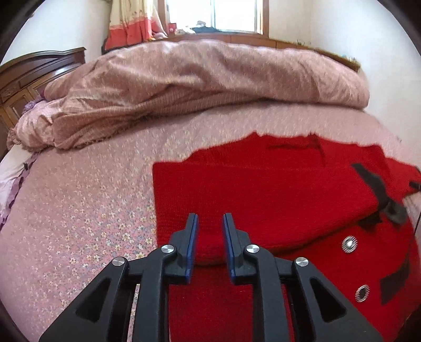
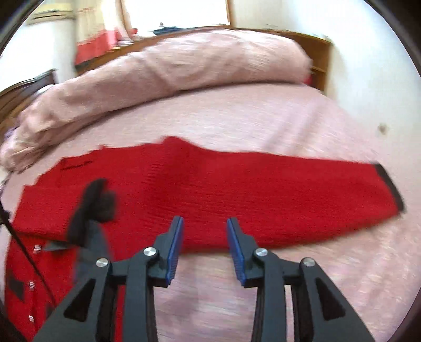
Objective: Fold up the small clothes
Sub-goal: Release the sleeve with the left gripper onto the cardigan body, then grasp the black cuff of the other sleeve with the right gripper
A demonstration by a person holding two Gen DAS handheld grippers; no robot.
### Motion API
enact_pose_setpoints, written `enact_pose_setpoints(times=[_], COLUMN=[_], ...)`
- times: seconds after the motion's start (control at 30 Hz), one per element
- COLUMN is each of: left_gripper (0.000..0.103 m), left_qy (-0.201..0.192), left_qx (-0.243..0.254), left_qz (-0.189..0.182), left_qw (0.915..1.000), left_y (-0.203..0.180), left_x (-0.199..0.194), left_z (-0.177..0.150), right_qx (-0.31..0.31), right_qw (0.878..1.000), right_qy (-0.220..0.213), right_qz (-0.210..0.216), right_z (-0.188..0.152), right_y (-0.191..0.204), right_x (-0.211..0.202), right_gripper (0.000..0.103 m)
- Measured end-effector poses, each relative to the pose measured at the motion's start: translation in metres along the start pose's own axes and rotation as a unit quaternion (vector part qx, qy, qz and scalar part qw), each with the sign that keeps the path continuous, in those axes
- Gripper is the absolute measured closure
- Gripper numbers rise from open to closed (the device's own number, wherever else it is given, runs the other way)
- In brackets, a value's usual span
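A small red knitted cardigan [image 1: 263, 189] with black trim, a black bow [image 1: 386, 200] and silver buttons lies on the pink bedspread. One sleeve is folded over its body. My left gripper [image 1: 210, 218] is open and empty, just above the folded sleeve. In the right wrist view the cardigan [image 2: 210, 189] has its other sleeve stretched out to the right, ending in a black cuff [image 2: 389, 184]. My right gripper [image 2: 204, 222] is open and empty, at the near edge of that sleeve.
The flowered pink bedspread [image 1: 79, 210] covers the bed. A rolled pink quilt [image 1: 184, 86] lies along the far side, also in the right wrist view [image 2: 171, 68]. A dark wooden headboard [image 1: 31, 71] is at the left. A window [image 1: 213, 13] and curtain stand behind.
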State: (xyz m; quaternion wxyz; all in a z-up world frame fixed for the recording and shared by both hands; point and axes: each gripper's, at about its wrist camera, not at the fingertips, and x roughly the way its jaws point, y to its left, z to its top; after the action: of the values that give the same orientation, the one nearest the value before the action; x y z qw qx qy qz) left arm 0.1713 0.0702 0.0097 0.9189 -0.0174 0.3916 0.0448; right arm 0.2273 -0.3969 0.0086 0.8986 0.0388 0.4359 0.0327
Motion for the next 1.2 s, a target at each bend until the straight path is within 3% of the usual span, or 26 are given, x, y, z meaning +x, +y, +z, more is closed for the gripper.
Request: enact_pose_setpoints(times=[0.13, 0.27, 0.33, 0.43, 0.53, 0.67, 0.8, 1.0, 1.13, 1.2], left_gripper=[0.085, 0.083, 0.083, 0.082, 0.082, 0.082, 0.082, 0.082, 0.081, 0.081], left_qy=[-0.003, -0.021, -0.021, -0.02, -0.009, 0.006, 0.006, 0.006, 0.008, 0.012], left_qx=[-0.054, -0.065, -0.078, -0.099, -0.092, -0.085, -0.064, -0.023, -0.02, -0.022], left_qz=[-0.027, -0.006, -0.003, 0.002, 0.019, 0.034, 0.036, 0.041, 0.037, 0.035], left_qw=[0.9982, 0.9976, 0.9967, 0.9949, 0.9956, 0.9958, 0.9973, 0.9989, 0.9991, 0.9991], left_y=[0.007, 0.007, 0.01, 0.017, 0.017, 0.016, 0.009, -0.003, -0.004, -0.004], left_x=[-0.011, -0.019, -0.018, -0.014, -0.004, 0.01, 0.016, 0.021, 0.023, 0.025], left_z=[0.013, 0.022, 0.023, 0.023, 0.018, 0.014, 0.015, 0.018, 0.019, 0.018], right_qx=[0.142, 0.237, 0.265, 0.298, 0.369, 0.436, 0.446, 0.483, 0.479, 0.467], right_qw=[0.988, 0.969, 0.962, 0.951, 0.922, 0.884, 0.876, 0.846, 0.846, 0.855], right_qy=[0.022, 0.001, -0.016, -0.052, -0.077, -0.098, -0.118, -0.157, -0.161, -0.155], right_qz=[0.057, 0.068, 0.067, 0.06, 0.09, 0.134, 0.137, 0.163, 0.172, 0.164], right_z=[-0.016, -0.035, -0.04, -0.044, -0.048, -0.052, -0.041, -0.029, -0.025, -0.02], right_y=[-0.089, -0.169, -0.202, -0.244, -0.287, -0.315, -0.321, -0.344, -0.349, -0.346], right_x=[-0.008, -0.023, -0.031, -0.043, -0.04, -0.021, -0.009, 0.003, 0.007, 0.009], right_gripper=[0.065, 0.065, 0.053, 0.045, 0.039, 0.039, 0.039, 0.04, 0.04, 0.042])
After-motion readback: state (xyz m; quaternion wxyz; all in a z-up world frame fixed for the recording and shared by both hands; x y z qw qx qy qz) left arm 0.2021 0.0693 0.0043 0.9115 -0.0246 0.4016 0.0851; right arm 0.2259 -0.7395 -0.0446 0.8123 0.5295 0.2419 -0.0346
